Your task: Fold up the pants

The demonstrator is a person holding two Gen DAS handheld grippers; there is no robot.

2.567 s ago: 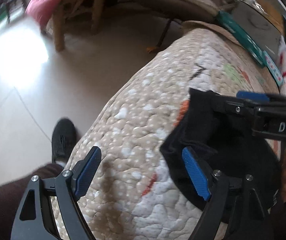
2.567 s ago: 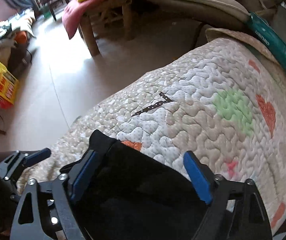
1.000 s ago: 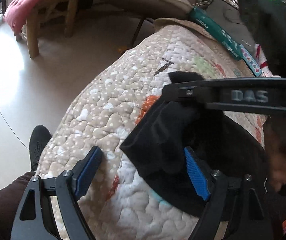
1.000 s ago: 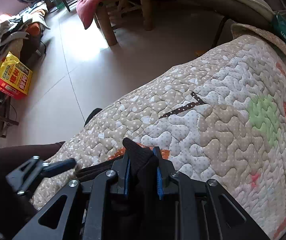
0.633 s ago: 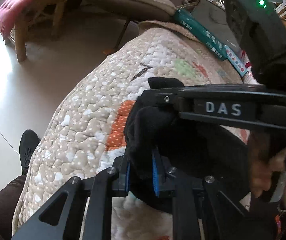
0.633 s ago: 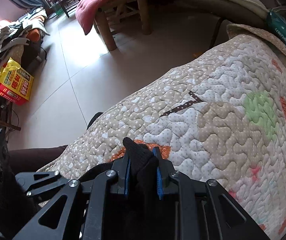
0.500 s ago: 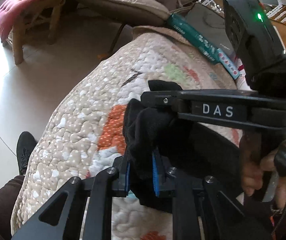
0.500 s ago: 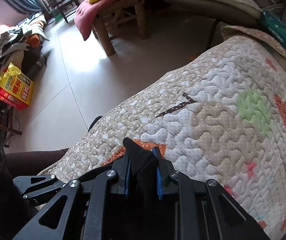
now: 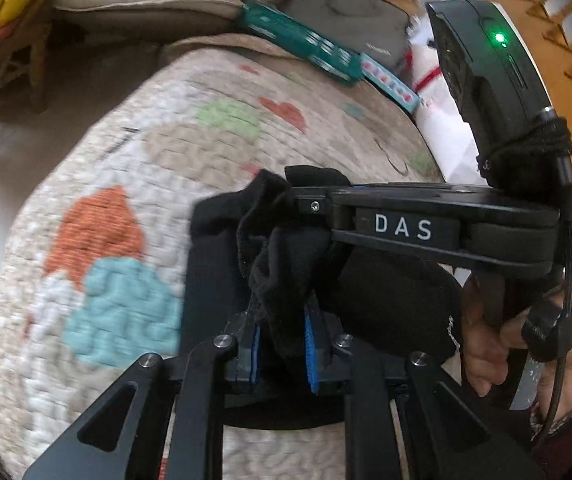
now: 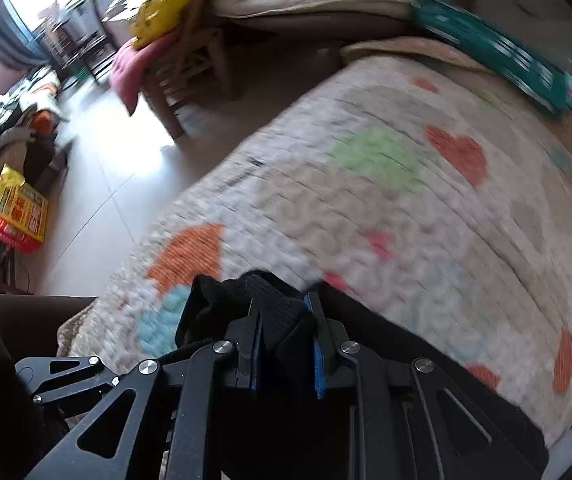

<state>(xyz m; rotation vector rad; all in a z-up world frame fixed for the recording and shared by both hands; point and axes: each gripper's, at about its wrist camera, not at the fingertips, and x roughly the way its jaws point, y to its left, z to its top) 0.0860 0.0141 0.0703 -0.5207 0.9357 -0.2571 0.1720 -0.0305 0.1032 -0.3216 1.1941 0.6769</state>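
The black pants (image 9: pixel 389 300) lie bunched on a quilted blanket (image 9: pixel 118 208) with coloured patches. My left gripper (image 9: pixel 282 344) is shut on a fold of the black cloth, which sticks up between its blue pads. In the same view the right gripper (image 9: pixel 305 200) reaches in from the right, pinching another edge of the pants, with a hand (image 9: pixel 497 344) on its handle. In the right wrist view my right gripper (image 10: pixel 286 340) is shut on a ribbed black edge of the pants (image 10: pixel 270 308). The left gripper's frame shows at the lower left there.
A teal box (image 9: pixel 297 46) and a dark bag (image 9: pixel 349 20) lie at the blanket's far edge. A wooden chair (image 10: pixel 190 64) with pink cloth stands on the tiled floor (image 10: pixel 98 184). A red and yellow box (image 10: pixel 14 208) sits by a clothes pile at the left.
My left gripper closed on the pants' edge a second ago. Both grippers then rose and travelled across the blanket with the cloth, so patches farther along now show below them.
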